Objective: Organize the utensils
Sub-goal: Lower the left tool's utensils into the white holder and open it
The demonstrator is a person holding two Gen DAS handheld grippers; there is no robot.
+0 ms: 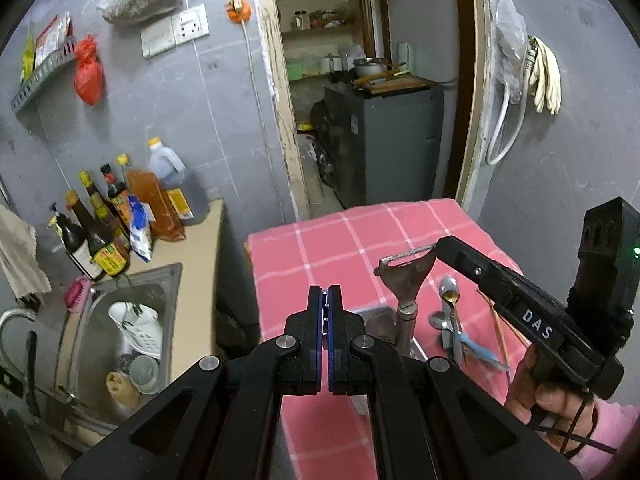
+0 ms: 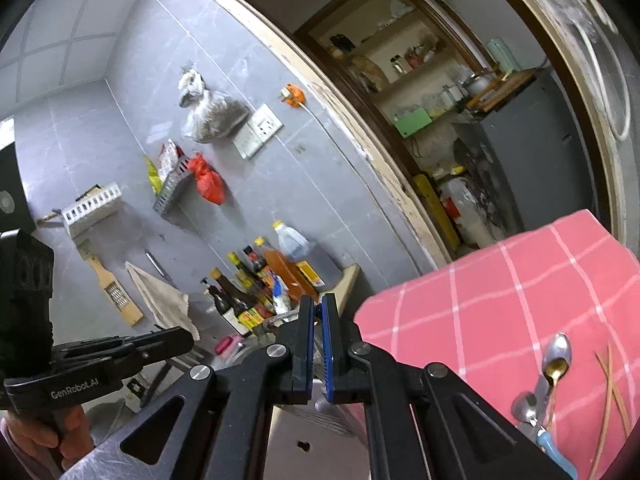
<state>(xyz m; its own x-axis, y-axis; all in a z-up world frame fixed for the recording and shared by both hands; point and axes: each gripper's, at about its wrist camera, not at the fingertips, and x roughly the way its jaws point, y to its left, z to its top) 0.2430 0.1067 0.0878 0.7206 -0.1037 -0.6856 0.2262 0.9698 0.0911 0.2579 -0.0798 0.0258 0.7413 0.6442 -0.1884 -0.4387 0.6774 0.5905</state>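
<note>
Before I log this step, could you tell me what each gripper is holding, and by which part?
Nothing is held. The left gripper and the right gripper are both shut with nothing between their pads. The right one's tip sits by the peeler.

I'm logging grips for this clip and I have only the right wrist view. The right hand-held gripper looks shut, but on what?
Observer: The left wrist view shows the right hand-held gripper pinching a metal peeler by its blade end, with the handle hanging down.
Operator: And the left hand-held gripper? I only see it side-on.
Observer: Its own camera shows its blue pads pressed together with nothing between them.
</note>
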